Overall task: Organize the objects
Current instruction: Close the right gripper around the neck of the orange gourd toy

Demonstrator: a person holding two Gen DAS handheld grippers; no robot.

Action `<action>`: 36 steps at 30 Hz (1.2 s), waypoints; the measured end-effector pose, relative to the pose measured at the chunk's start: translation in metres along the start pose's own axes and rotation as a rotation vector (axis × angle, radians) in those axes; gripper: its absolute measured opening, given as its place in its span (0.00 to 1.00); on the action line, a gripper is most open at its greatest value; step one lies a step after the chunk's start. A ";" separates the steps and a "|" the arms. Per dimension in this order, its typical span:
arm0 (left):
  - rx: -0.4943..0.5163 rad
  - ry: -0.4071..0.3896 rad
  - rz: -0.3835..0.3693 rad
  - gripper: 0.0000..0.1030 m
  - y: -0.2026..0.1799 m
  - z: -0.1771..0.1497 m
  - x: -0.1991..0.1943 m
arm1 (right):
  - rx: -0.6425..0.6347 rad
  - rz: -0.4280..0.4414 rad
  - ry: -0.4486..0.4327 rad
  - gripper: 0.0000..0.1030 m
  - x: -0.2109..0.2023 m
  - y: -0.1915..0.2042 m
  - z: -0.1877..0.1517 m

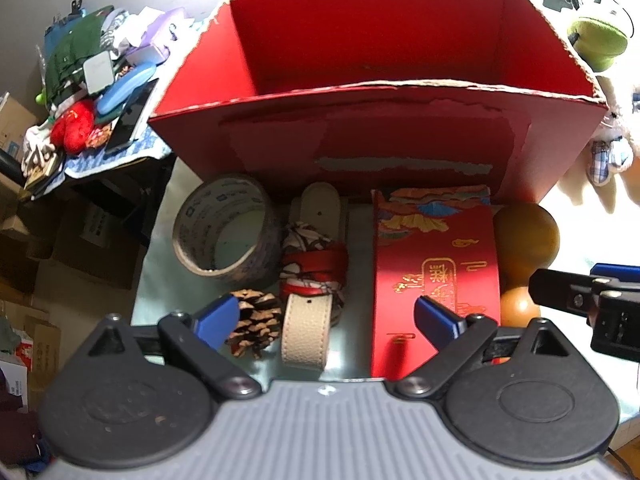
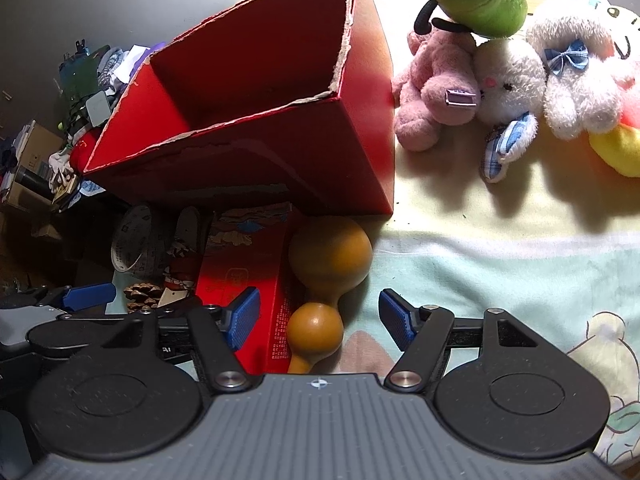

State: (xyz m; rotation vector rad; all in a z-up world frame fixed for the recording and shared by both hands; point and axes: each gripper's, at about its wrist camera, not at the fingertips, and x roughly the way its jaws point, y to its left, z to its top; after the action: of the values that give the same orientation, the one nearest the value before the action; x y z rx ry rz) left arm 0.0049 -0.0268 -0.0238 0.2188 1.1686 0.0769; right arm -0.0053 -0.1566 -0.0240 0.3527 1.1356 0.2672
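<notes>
Patterned bed sheet (image 2: 500, 264) under a red box (image 1: 360, 140); left gripper (image 1: 326, 320) spread above belt (image 1: 308, 324), right gripper (image 2: 318, 320) spread around gourd (image 2: 320, 280).

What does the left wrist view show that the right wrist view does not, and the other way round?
Only the left wrist view shows the whole beige belt and the tape roll's hollow. Only the right wrist view shows the pink plush and the gourd's both bulbs fully. Both show the red box, pine cone and flat red packet.
</notes>
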 end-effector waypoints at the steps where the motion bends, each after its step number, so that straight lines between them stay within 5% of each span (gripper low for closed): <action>1: 0.002 0.000 -0.001 0.92 -0.001 0.000 0.000 | 0.003 0.000 0.001 0.67 0.000 -0.001 0.000; 10: 0.039 -0.027 -0.028 0.86 -0.004 0.003 -0.004 | 0.060 0.014 0.012 0.59 0.002 -0.015 0.003; 24: 0.110 -0.129 -0.406 0.72 -0.006 -0.004 -0.028 | 0.135 0.095 0.087 0.50 0.020 -0.032 0.005; 36: 0.213 -0.169 -0.544 0.66 -0.024 -0.012 -0.035 | 0.114 0.154 0.103 0.43 0.034 -0.034 0.009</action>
State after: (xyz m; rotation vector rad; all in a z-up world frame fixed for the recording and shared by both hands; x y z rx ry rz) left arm -0.0211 -0.0550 -0.0015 0.0858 1.0328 -0.5367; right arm 0.0171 -0.1760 -0.0625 0.5335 1.2296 0.3604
